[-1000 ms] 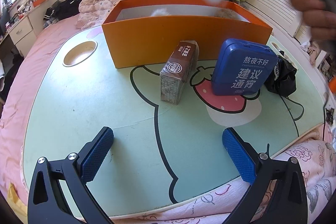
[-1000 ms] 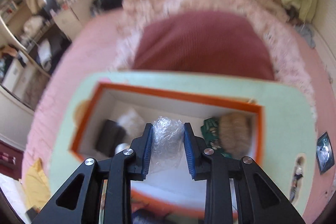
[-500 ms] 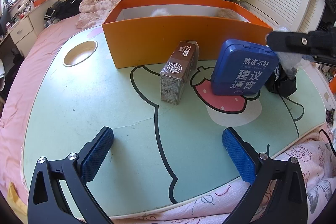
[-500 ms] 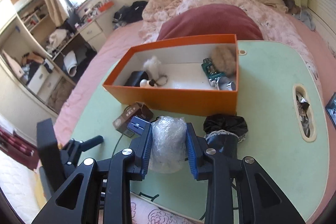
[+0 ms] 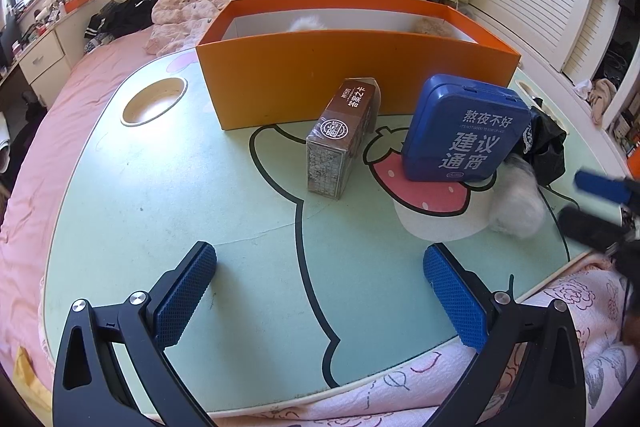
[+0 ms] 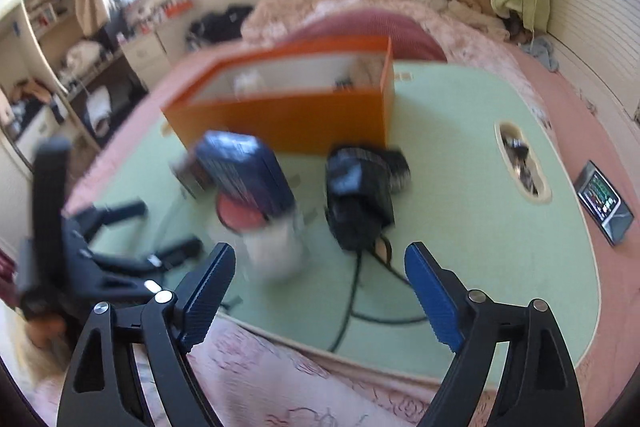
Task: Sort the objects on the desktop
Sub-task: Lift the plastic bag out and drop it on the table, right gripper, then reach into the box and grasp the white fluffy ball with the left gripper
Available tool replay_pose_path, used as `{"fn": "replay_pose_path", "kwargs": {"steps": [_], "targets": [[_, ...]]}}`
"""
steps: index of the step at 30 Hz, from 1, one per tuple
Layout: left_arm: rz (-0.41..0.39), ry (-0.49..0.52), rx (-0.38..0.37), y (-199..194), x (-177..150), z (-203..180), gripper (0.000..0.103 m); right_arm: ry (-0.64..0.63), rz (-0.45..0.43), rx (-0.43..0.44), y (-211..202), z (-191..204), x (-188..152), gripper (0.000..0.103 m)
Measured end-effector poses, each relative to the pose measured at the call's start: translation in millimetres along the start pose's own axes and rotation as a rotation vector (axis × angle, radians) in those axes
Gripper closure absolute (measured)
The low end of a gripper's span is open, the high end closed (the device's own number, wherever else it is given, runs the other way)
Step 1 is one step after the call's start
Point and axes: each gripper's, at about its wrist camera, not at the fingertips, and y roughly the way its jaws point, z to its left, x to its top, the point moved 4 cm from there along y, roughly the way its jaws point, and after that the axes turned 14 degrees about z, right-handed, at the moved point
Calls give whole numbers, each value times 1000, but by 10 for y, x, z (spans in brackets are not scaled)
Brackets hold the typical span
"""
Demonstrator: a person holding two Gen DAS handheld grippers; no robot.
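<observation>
Orange box x1, blue tin x1, carton x1; left gripper spread, right gripper opening, both empty.

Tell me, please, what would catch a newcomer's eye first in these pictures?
The big orange box at the far side of the green cartoon-printed table stands out first. In front of it a blue tin with white Chinese lettering leans up on a printed strawberry, with a brown carton to its left. A blurred clear plastic bundle lies by the tin, ahead of the right gripper, whose fingers are opening with nothing between them.
</observation>
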Motion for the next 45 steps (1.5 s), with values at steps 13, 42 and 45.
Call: {"fn": "replay_pose_path", "kwargs": {"steps": [13,42,45], "targets": [[-1,-16,12,-39,-11,39,0,-123,80,-150,350,25,-107,0],[171,19,-4,48,1965,-48,41,-84,67,-167,291,78,-76,0],[220,35,79,328,1982,-52,41,-84,66,-165,290,83,-74,0]]}}
